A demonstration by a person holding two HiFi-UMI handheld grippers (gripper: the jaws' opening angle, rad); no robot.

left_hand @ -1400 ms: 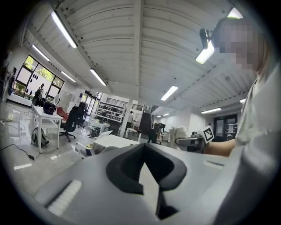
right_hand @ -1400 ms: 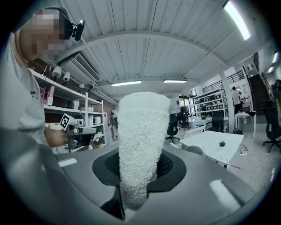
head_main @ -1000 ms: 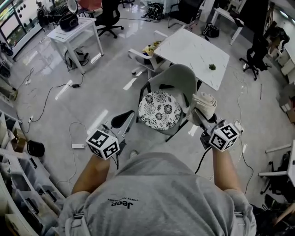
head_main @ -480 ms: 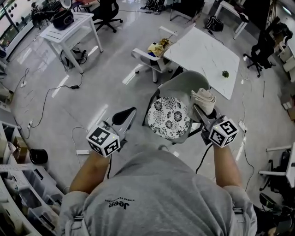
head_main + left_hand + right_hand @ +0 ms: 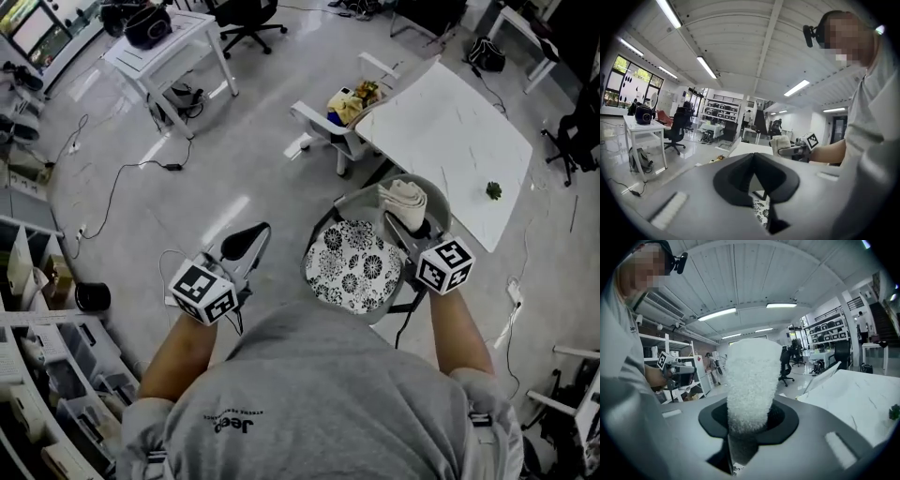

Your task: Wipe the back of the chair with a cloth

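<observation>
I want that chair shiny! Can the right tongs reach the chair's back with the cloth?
Probably yes: the right tongs hold the cloth right over the chair back, and nothing shows in between.

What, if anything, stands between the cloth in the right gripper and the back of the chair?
Nothing visible does. The right gripper holds the cloth right at the chair back, above the patterned seat. The views don't settle whether the cloth is touching it.
</observation>
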